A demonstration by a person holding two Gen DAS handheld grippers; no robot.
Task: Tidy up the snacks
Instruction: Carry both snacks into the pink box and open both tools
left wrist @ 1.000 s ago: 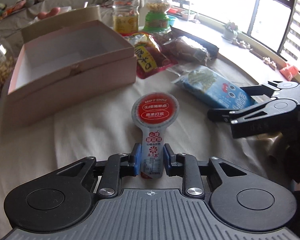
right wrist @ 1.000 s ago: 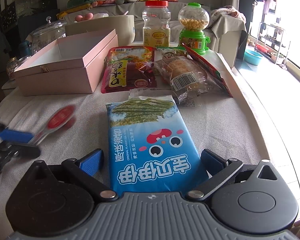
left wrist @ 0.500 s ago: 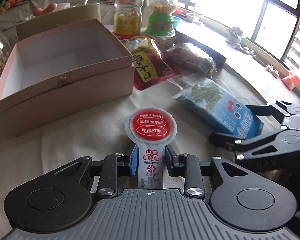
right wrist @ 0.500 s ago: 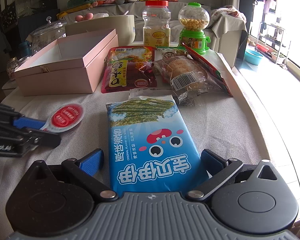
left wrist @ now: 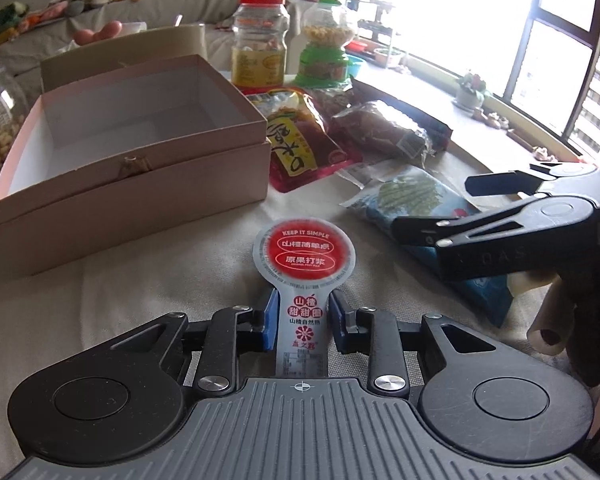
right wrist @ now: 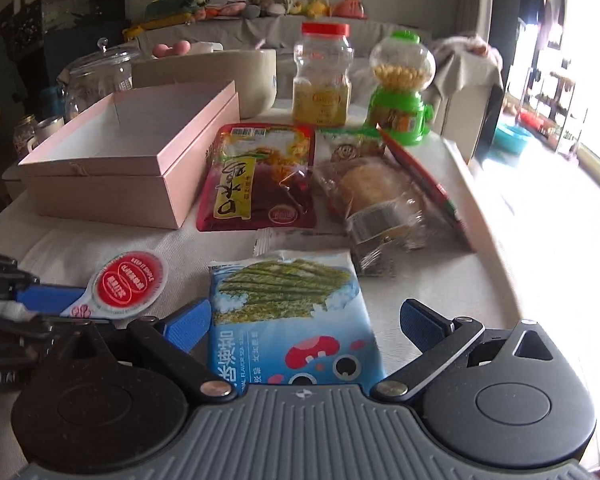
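Left tongs (left wrist: 303, 322) are clamped shut low, while right tongs (right wrist: 306, 326) spread wide.

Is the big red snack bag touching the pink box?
Touching, it seems. In the right wrist view the red snack bag's left edge meets the pink box's side wall with no tablecloth showing between them.

Before me: a red-and-white hawthorn snack (left wrist: 303, 264), a blue seaweed packet (right wrist: 288, 320) printed with green strips, a pale pink box (left wrist: 140, 184), blue-padded tongs.
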